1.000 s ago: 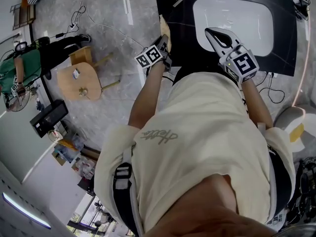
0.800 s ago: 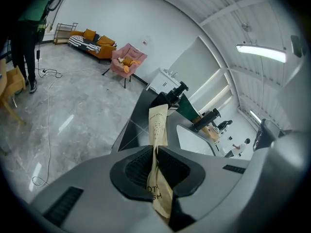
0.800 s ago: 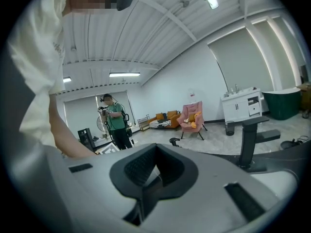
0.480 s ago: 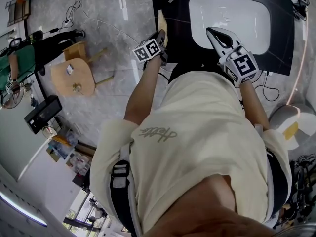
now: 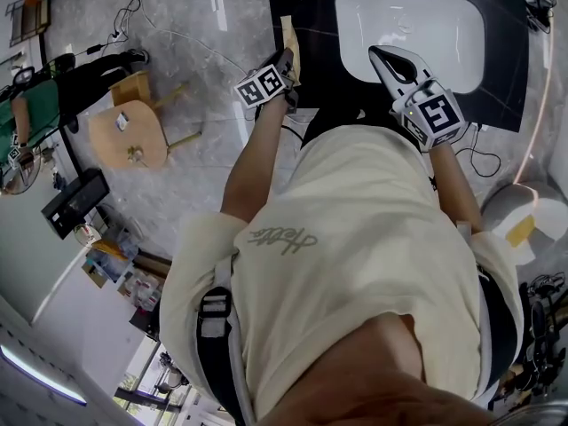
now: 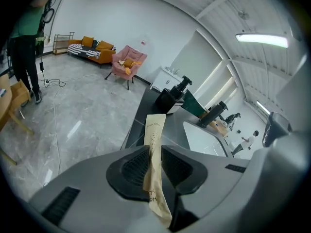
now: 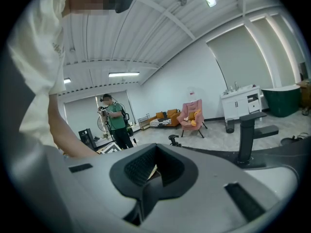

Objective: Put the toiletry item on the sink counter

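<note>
Btwn ribbed pads (image 6: 133,169), flat tan paper sachet (image 6: 154,132)

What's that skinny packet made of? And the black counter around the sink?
The packet looks like matte tan paper: it creases where the left gripper pinches it. The counter looks like glossy dark stone, or imitation, with thin pale lines.

The basin (image 5: 408,25) lies in the desk (image 5: 510,78), the right tool (image 5: 383,60) over its near rim. The left tool (image 5: 286,62), with a packet (image 6: 155,135) between its jaws, is over the desk's left edge.
</note>
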Action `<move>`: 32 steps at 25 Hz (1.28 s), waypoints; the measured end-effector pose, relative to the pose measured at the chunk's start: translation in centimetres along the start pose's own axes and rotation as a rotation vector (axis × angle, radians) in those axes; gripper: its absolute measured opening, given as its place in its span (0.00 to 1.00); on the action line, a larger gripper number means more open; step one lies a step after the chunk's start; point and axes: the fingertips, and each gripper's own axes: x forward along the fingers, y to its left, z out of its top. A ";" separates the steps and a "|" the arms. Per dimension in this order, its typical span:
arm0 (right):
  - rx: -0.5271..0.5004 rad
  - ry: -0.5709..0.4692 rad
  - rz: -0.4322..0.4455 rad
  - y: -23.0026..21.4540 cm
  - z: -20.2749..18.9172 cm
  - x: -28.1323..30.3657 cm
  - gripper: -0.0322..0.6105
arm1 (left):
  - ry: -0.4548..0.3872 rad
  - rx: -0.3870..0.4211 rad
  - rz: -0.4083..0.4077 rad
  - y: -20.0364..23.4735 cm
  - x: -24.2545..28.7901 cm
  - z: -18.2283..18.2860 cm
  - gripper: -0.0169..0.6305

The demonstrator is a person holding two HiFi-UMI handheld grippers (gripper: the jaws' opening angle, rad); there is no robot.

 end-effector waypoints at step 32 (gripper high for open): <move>-0.152 -0.022 -0.045 3.0 4.9 -3.7 0.04 | -0.571 0.541 -0.327 -18.7 -16.9 13.5 0.03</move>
